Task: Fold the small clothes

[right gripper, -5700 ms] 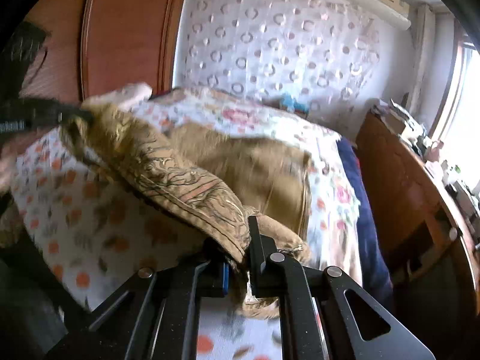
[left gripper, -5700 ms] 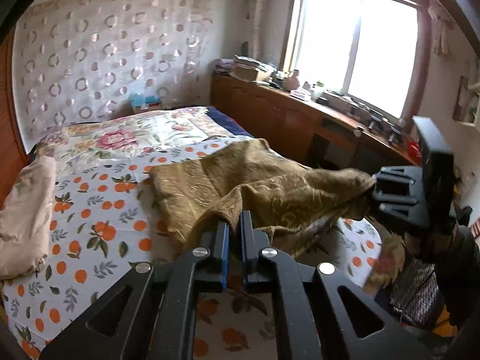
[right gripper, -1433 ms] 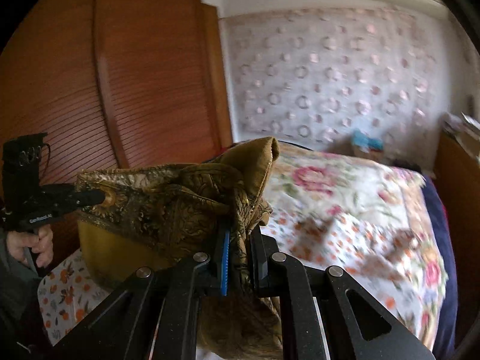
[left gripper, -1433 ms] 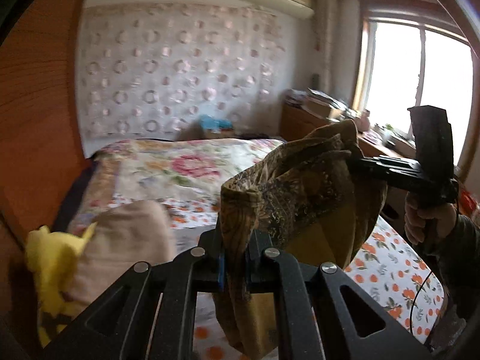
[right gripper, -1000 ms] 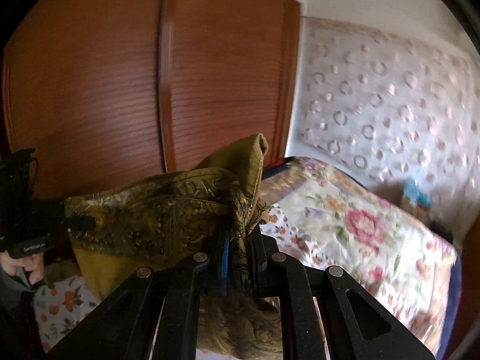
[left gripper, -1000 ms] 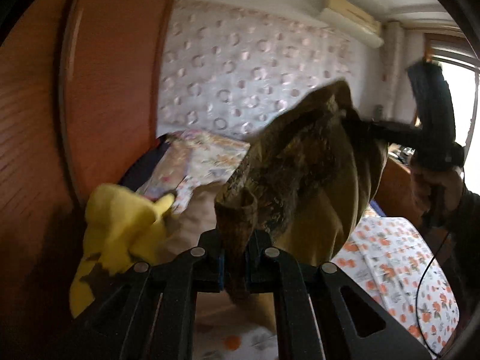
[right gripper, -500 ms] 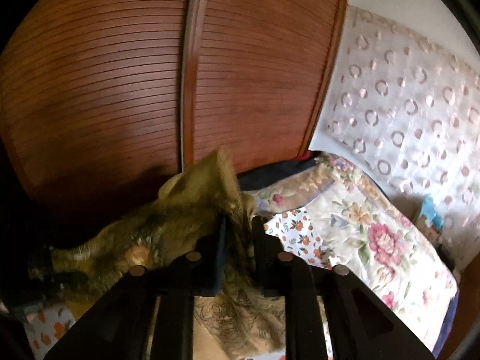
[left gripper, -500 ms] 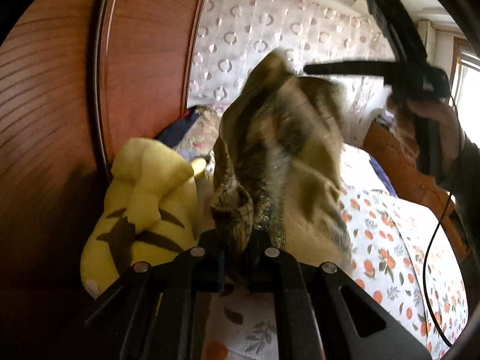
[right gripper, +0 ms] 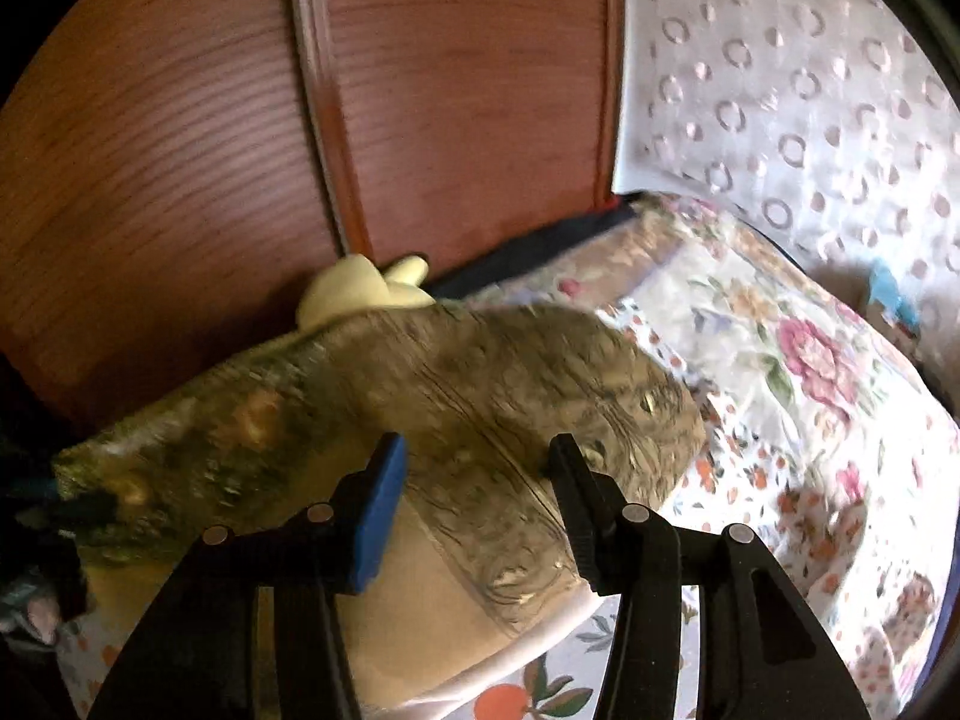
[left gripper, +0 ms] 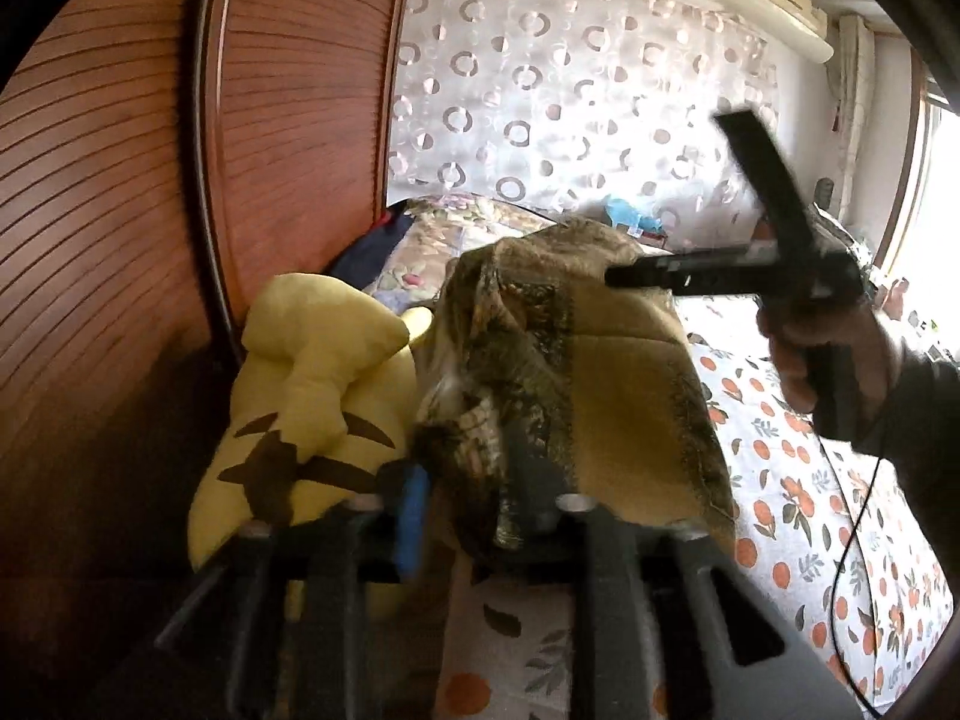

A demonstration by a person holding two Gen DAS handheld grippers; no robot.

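At the far left stands a wooden wardrobe (left gripper: 120, 228), its slatted doors running off the frame and dark toward the floor. Against it, at the bed's left edge, slumps a yellow plush (left gripper: 312, 384); its lower part is hidden behind the left gripper (left gripper: 474, 492), and from the right wrist view only its pale ear tips show above the cloth. The left gripper's jaws are opening, the blue pad and the dark finger standing apart, with a bunched corner of the cloth (left gripper: 606, 396) sagging between them; blur hides whether it touches the pads. The cloth, a gold and brown patterned piece, lies heaped on a beige pillow (right gripper: 456, 618) near the left edge of the bed (left gripper: 840, 516), most of the pillow buried under it. In the right wrist view the cloth is smeared by motion and its left end runs into shadow. The right gripper (right gripper: 474, 456) hangs over the heap, its jaws opening too, fingers spread above the fabric and not pinching it. From the left view this tool's tips are dark and blurred, just over the cloth's top, held by a hand (left gripper: 828, 354) whose sleeve is cut off at the right. Behind, a ring-patterned curtain (left gripper: 570, 90) covers the wall, and a floral quilt (right gripper: 780, 348) lies toward the far edge.
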